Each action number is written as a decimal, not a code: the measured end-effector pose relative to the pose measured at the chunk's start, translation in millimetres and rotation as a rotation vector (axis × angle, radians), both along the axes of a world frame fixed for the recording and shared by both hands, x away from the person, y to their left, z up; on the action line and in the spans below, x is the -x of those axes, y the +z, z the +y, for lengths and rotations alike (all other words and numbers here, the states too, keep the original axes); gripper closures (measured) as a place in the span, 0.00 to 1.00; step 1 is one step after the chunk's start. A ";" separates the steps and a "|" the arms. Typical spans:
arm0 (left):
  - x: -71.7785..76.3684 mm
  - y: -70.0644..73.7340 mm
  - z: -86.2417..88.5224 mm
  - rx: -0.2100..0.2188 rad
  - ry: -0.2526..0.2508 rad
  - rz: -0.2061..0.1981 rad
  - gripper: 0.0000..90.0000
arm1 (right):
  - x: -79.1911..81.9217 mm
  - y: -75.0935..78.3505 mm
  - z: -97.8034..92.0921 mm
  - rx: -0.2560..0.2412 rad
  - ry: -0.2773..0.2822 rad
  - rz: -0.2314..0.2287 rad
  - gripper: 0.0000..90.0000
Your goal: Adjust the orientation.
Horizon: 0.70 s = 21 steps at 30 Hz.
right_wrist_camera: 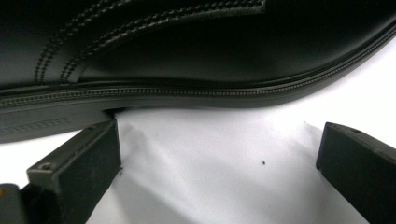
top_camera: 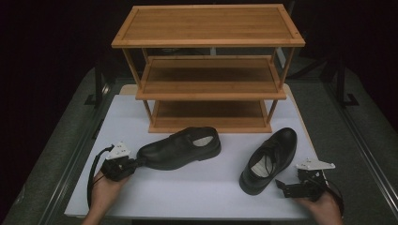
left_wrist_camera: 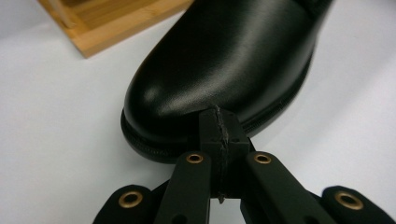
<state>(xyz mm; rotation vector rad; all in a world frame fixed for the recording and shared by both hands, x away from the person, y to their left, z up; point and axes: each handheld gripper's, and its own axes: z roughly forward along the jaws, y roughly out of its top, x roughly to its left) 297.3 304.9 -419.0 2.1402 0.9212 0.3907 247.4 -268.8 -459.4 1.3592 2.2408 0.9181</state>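
The left gripper (top_camera: 139, 162) has its jaws pressed together, their tips against the toe of the left black shoe (top_camera: 180, 147). The right gripper (top_camera: 281, 186), jaws spread wide and empty, sits just beside the right black shoe (top_camera: 270, 159). Both shoes rest on the white desk (top_camera: 197, 187), in front of the bare wooden shoe rack (top_camera: 209, 70).

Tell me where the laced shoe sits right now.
In the high view the laced shoe lies at the right of the white table, toe towards the wooden rack, just beside the open right gripper.
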 end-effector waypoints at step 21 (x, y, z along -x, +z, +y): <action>-58.4 -1.7 -1.2 -0.005 0.085 -0.033 1.00 | 0.0 -0.1 0.1 -0.001 -0.001 0.000 0.00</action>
